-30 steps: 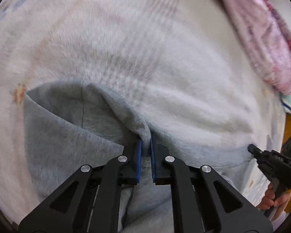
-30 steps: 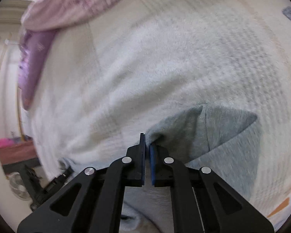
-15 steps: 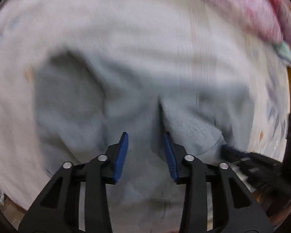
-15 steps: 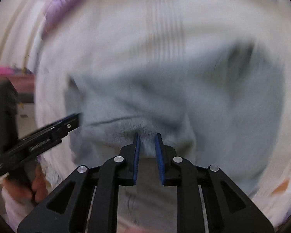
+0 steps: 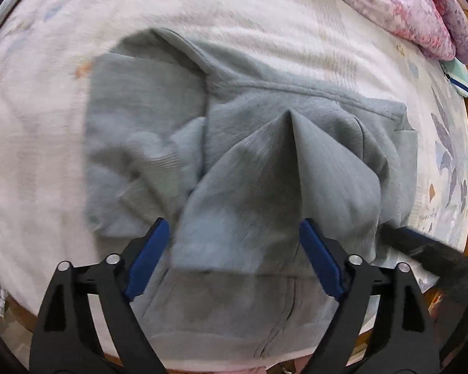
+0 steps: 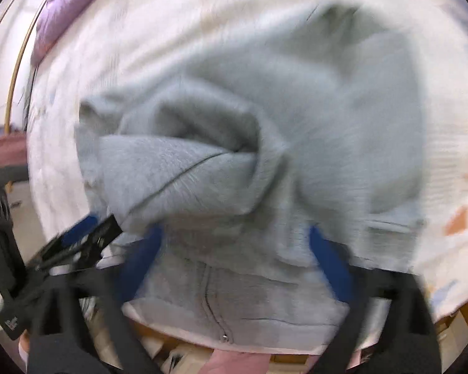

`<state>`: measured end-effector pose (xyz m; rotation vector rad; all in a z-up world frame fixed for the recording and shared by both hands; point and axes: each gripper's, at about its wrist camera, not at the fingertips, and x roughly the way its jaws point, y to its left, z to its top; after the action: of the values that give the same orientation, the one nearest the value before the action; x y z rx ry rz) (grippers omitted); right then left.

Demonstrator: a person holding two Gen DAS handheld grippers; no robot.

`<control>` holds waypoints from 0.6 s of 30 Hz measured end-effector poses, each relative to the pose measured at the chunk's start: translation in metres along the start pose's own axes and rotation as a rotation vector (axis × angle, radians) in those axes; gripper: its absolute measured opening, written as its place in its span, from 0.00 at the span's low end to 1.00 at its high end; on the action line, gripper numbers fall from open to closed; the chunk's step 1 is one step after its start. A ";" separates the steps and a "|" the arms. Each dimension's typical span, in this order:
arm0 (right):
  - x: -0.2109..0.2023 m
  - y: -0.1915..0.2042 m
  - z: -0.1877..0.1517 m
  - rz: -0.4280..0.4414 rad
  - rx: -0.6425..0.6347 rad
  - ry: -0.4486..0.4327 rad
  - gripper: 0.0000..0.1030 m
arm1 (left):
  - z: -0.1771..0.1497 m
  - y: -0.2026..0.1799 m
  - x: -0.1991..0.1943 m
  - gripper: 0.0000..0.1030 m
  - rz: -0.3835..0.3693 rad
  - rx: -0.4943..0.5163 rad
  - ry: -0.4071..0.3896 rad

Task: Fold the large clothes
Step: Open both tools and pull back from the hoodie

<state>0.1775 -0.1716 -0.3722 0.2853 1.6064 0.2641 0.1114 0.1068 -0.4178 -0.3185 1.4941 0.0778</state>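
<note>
Grey hoodie on bed, both tools wide, zipper sharp in rt view only

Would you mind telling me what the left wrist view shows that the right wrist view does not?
Only the left wrist view shows the pink floral quilt and a sharp peaked fold in the grey hoodie. Only the right shows a purple pillow and the room's floor beyond the bed. Both show the hoodie's zipper, the white blanket, and both hand-held grippers open, left, right.

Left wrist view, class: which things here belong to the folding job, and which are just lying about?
Part of the job:
grey zip hoodie
left gripper, open
right gripper, open

Lying about:
pink floral quilt
white blanket
</note>
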 end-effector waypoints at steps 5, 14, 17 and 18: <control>-0.048 -0.007 -0.012 0.013 0.034 -0.046 0.92 | -0.007 0.014 -0.036 0.87 0.011 -0.033 -0.011; -0.118 0.000 -0.058 -0.020 0.022 -0.259 0.92 | -0.018 0.011 -0.095 0.86 0.005 0.023 -0.061; -0.133 0.007 -0.067 -0.027 -0.039 -0.329 0.91 | -0.019 0.016 -0.106 0.86 -0.063 -0.007 -0.077; -0.135 0.009 -0.068 -0.029 -0.049 -0.333 0.91 | -0.018 0.016 -0.107 0.86 -0.056 -0.010 -0.086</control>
<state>0.1163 -0.2093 -0.2392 0.2536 1.2727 0.2205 0.0814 0.1334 -0.3153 -0.3603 1.3995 0.0538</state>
